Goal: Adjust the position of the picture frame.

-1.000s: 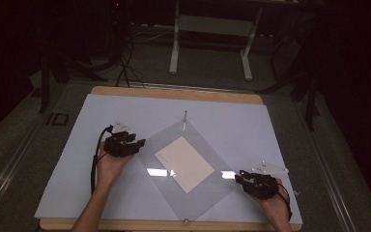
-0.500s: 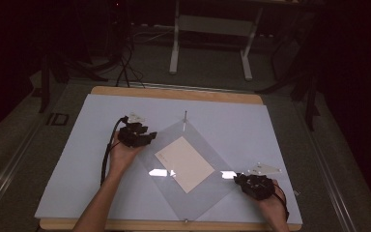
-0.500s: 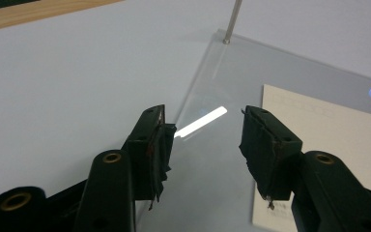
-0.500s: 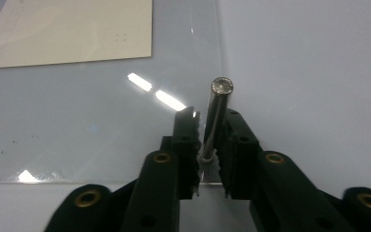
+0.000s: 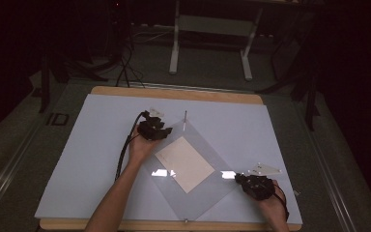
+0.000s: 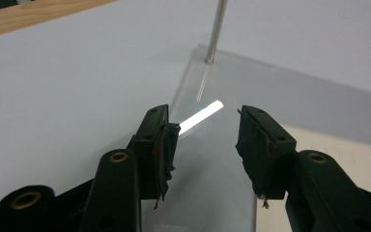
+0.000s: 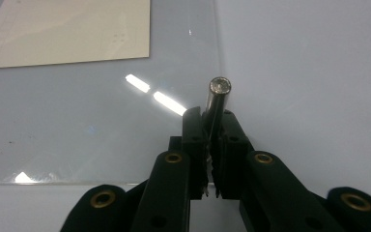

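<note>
A clear square plate [image 5: 193, 166] lies cornerwise on the white board, with a cream sheet [image 5: 184, 163] at its middle. Thin metal pins stand at its corners; the far pin [image 5: 185, 118] is in the left gripper view [image 6: 213, 29]. My left gripper [image 5: 165, 131] is over the plate's far-left edge [image 6: 186, 96], short of that pin. Its jaws [image 6: 205, 130] are open and have just been closing, with nothing pressed between them. My right gripper [image 5: 240, 178] is at the plate's right corner. Its jaws [image 7: 211, 121] have just been closing and are shut on the upright right pin [image 7: 219, 94].
The white board [image 5: 101, 125] rests on a wooden table whose edge [image 5: 174, 93] runs along the far side. Another pin [image 5: 186, 221] stands at the plate's near corner. Dark floor, cables and a metal stand [image 5: 210, 43] lie beyond the table.
My left hand has moved right and away from me, from the board's left part to the plate's far-left edge. The right hand has stayed at the right corner.
</note>
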`<state>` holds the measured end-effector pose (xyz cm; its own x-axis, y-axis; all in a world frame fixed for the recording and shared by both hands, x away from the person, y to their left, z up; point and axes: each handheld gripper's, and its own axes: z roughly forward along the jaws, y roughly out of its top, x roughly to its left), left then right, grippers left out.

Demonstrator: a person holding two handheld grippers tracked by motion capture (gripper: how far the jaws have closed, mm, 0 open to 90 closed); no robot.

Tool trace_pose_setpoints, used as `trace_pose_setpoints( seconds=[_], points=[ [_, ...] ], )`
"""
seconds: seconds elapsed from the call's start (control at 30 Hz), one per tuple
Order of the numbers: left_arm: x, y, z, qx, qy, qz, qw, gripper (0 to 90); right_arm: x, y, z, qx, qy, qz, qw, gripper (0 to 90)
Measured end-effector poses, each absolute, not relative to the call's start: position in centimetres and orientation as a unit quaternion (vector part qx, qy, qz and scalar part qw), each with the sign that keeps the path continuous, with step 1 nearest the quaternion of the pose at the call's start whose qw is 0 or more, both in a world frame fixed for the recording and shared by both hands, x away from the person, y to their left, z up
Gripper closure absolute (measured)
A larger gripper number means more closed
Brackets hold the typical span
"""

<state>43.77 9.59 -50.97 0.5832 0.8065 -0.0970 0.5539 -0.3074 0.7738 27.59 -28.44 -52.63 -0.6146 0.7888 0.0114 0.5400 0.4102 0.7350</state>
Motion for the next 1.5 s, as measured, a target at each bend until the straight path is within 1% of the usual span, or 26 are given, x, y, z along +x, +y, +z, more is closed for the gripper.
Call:
trace_pose_setpoints(
  seconds=[0.13,0.3,0.43,0.57,0.63,0.8,0.9,1.13,1.17,1.2,1.27,1.5],
  points=[
    [44.8,9.2,-51.1,0.784,0.435,0.153,0.415,56.1,27.6,-28.5,-52.7,0.408,0.819,0.366,0.171,84.8],
    [46.1,8.1,-51.2,0.800,0.426,0.160,0.390,56.9,27.6,-28.6,-52.8,0.416,0.813,0.374,0.164,84.2],
    [47.3,7.2,-50.9,0.802,0.427,0.157,0.388,57.0,27.5,-28.6,-52.8,0.419,0.811,0.374,0.165,84.2],
    [48.0,6.6,-51.0,0.792,0.435,0.139,0.406,57.0,27.5,-28.6,-52.9,0.420,0.809,0.377,0.165,84.1],
    [48.4,6.2,-51.3,0.797,0.433,0.137,0.399,57.0,27.5,-28.6,-52.9,0.421,0.808,0.377,0.164,84.0],
    [49.2,5.0,-51.7,0.791,0.436,0.136,0.408,58.2,27.5,-28.6,-52.9,0.423,0.807,0.380,0.163,83.9],
    [49.8,4.4,-52.1,0.788,0.444,0.126,0.407,60.0,27.5,-28.6,-52.9,0.424,0.806,0.380,0.161,83.9],
    [51.2,2.0,-51.8,0.799,0.439,0.132,0.389,67.2,27.5,-28.6,-52.9,0.426,0.805,0.380,0.161,83.8],
    [51.5,1.9,-52.0,0.795,0.449,0.129,0.386,68.9,27.5,-28.6,-52.9,0.426,0.805,0.380,0.162,83.8],
    [51.7,1.9,-52.0,0.792,0.456,0.130,0.384,73.6,27.5,-28.6,-53.0,0.425,0.805,0.380,0.162,83.8],
    [52.0,2.0,-52.1,0.791,0.459,0.125,0.384,78.1,27.5,-28.6,-53.0,0.428,0.803,0.383,0.160,83.7],
    [52.2,1.5,-52.3,0.806,0.444,0.138,0.366,79.5,27.6,-28.6,-53.1,0.441,0.795,0.389,0.153,82.9]
  ],
)
